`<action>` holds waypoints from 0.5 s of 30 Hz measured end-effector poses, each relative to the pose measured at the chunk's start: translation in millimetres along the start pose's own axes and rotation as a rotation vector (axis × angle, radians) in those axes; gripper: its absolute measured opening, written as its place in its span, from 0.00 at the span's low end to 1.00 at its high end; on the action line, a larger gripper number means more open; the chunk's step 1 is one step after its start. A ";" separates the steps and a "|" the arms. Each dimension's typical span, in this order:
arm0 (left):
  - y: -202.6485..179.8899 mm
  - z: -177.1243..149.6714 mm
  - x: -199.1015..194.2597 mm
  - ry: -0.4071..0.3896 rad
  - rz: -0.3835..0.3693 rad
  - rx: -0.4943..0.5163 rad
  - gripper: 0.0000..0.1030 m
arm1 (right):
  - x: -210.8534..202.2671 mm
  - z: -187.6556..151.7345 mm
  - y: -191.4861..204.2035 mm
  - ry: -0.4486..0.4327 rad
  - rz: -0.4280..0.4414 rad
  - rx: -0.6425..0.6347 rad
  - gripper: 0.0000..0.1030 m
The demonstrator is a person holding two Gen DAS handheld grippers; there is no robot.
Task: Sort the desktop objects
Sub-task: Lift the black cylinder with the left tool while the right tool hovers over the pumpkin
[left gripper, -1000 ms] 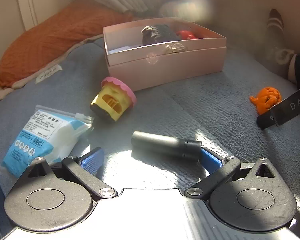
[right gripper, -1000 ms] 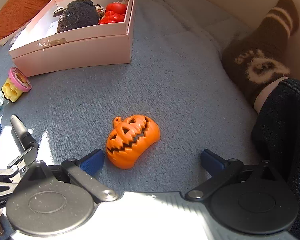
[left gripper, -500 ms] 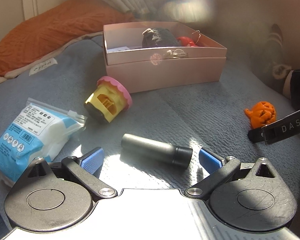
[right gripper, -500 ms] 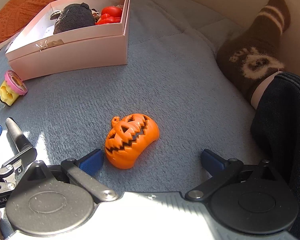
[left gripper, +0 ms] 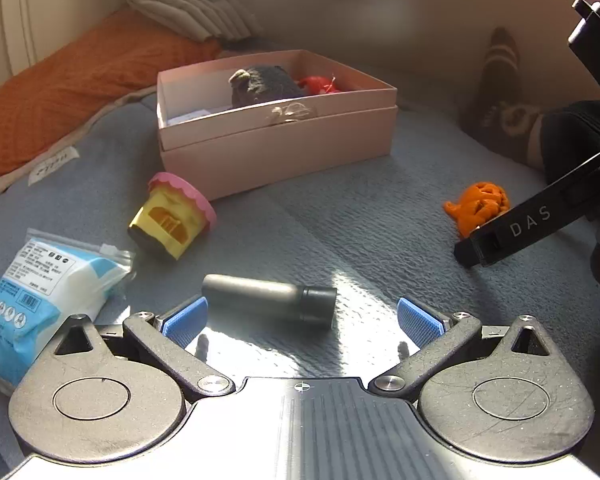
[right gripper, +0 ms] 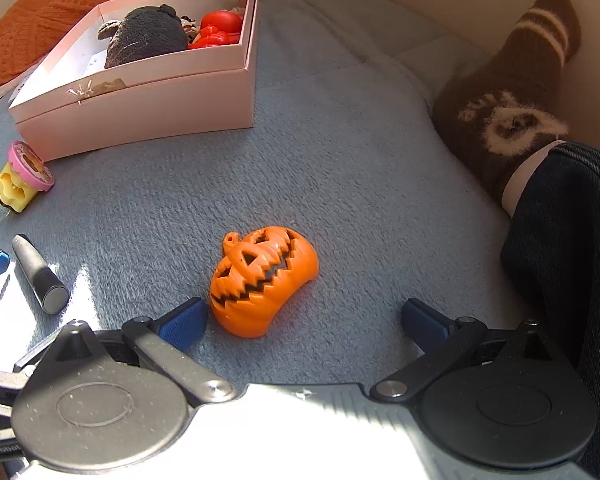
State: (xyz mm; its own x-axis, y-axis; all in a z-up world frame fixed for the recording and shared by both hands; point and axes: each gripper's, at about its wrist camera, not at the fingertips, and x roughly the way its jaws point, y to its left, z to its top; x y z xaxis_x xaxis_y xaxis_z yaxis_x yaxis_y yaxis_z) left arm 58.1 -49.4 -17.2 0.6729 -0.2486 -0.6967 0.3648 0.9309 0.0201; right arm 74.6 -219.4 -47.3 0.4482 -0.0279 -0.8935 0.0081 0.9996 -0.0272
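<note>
A dark grey cylinder [left gripper: 269,298] lies on its side on the blue blanket, just ahead of my left gripper [left gripper: 302,320], which is open with the cylinder partly between its blue pads. The same cylinder [right gripper: 39,274] shows at the left of the right wrist view. An orange pumpkin toy [right gripper: 263,280] lies face up in front of my right gripper [right gripper: 304,322], open, its left pad almost touching the toy. The pumpkin [left gripper: 478,208] appears far right in the left view. A pink box [left gripper: 276,148] holds a dark plush and a red toy.
A yellow tub with a pink lid [left gripper: 171,216] lies tipped near the box. A blue-and-white packet [left gripper: 40,292] sits at the left. A person's foot in a brown sock [right gripper: 512,92] and a dark trouser leg [right gripper: 568,248] lie at the right. An orange cushion [left gripper: 60,92] borders the blanket.
The left gripper has shifted right and pulled back slightly, so the cylinder now sits more to the left between its pads. The right gripper has edged closer to the pumpkin.
</note>
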 end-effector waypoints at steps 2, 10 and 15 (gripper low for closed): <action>6.9 5.4 6.0 0.015 -0.008 -0.030 1.00 | 1.4 0.9 -1.0 -0.002 -0.001 -0.002 1.00; 11.8 12.4 25.2 0.018 -0.018 -0.018 1.00 | 8.1 -1.9 -0.2 -0.010 -0.006 -0.019 1.00; 1.4 9.1 15.6 0.021 -0.109 0.018 1.00 | 4.9 -2.5 -1.1 -0.012 -0.007 -0.021 1.00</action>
State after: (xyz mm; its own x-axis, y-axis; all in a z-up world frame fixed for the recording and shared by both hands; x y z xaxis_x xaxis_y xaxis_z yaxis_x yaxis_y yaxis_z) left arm 75.0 -54.4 -21.5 0.6145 -0.3426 -0.7106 0.4473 0.8933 -0.0439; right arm 74.6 -220.6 -52.8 0.4591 -0.0345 -0.8877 -0.0076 0.9991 -0.0428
